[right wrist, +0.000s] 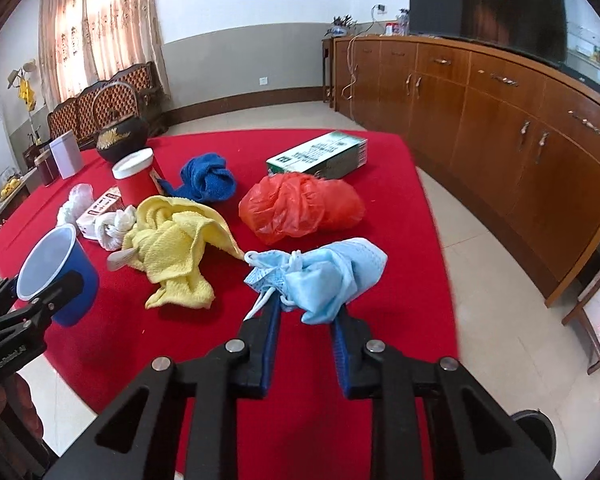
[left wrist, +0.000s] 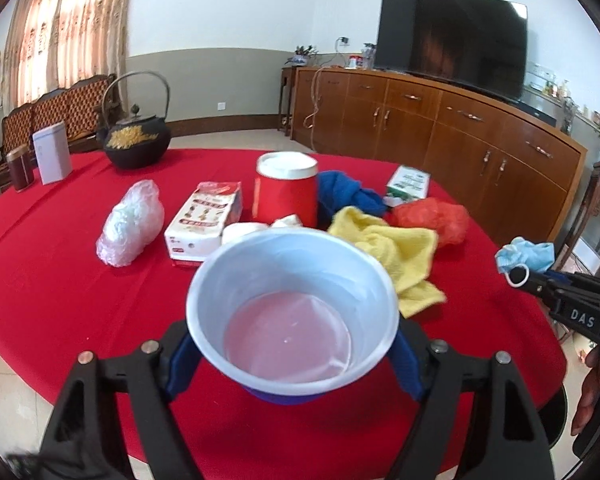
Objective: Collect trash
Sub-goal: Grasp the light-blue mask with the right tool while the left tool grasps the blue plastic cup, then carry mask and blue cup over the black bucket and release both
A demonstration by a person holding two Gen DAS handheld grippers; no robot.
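Both claws are loaded. The left gripper [left wrist: 292, 364] is closed around a blue cup [left wrist: 292, 308], which sits upright between its fingers and looks empty inside. The right gripper [right wrist: 305, 312] pinches a crumpled blue face mask [right wrist: 324, 276] at its tips, above the red tablecloth [right wrist: 340, 360]. I think the mask should go into the cup: keep the cup level and release only over its mouth. No trash bin is visible, and the cup bottom is hidden.

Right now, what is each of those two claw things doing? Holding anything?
Left gripper: closed on the blue cup, fingers on either side.
Right gripper: closed on the crumpled blue face mask.
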